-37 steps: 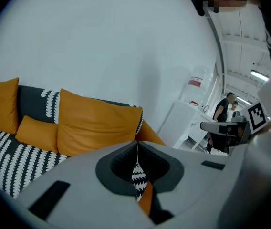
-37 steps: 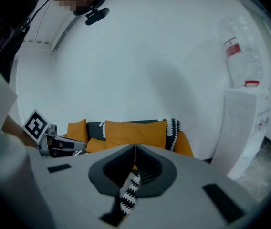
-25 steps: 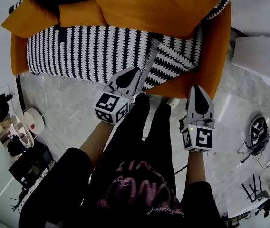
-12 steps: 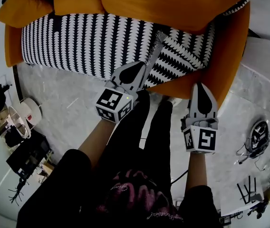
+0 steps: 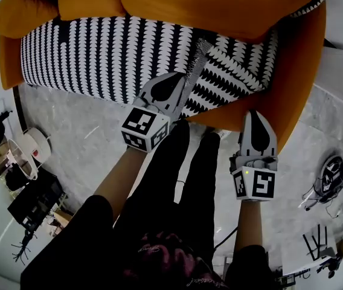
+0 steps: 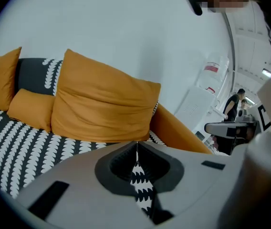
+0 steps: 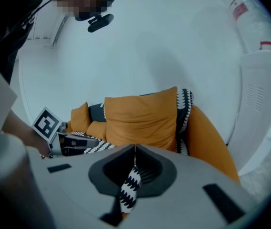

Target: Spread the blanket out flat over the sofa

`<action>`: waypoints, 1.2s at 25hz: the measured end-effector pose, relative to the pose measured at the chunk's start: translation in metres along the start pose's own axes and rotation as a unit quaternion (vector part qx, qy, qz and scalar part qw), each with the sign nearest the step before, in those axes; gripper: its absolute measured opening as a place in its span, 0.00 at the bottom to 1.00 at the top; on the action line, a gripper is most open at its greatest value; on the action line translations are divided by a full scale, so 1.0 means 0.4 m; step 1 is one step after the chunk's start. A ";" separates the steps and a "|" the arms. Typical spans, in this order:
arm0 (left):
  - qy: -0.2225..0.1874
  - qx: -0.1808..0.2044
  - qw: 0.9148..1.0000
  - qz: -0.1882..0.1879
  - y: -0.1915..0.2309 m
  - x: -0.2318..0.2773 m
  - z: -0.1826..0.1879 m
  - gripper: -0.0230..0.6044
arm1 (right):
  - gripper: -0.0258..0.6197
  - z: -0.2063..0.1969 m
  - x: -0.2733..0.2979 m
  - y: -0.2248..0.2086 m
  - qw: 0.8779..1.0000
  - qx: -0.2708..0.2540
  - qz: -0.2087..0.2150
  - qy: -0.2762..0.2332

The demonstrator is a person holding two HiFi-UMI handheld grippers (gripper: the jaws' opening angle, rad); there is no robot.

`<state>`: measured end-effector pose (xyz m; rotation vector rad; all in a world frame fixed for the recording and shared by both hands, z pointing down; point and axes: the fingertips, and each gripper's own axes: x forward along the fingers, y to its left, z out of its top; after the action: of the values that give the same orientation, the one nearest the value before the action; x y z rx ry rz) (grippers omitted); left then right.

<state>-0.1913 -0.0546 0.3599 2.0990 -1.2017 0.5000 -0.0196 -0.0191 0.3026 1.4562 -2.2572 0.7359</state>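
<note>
Blanket (image 5: 99, 53) sits pinched inside left gripper (image 6: 136, 146) and right gripper (image 7: 134, 149) jaws.

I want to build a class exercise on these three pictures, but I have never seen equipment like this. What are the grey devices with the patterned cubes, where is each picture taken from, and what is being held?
There is no robot here. A person holds a two-jaw gripper in each hand, and the cubes with square markers are part of those grippers. The head view comes from a camera on the person's head, looking steeply down at the left gripper and the right gripper. The other two pictures come from cameras riding on each gripper, looking along its jaws. An orange sofa carries orange cushions and a black-and-white blanket. Each gripper is shut on a piece of that blanket.
</note>
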 end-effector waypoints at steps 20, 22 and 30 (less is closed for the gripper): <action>0.048 0.068 0.995 -0.054 0.035 0.208 -0.052 0.28 | 0.07 -0.075 -0.051 -0.014 0.999 0.024 -0.044 0.005; 0.063 0.065 0.995 -0.051 0.091 0.243 -0.080 0.32 | 0.07 -0.096 -0.016 -0.001 0.999 0.027 -0.043 0.006; 0.098 0.072 0.992 -0.041 0.151 0.354 -0.137 0.38 | 0.07 -0.155 -0.017 0.003 0.997 0.040 -0.059 0.016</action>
<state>-0.1720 -0.1241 0.5065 2.1524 -0.9904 0.7552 -0.0171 0.0235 0.3482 1.5879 -2.1185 0.8152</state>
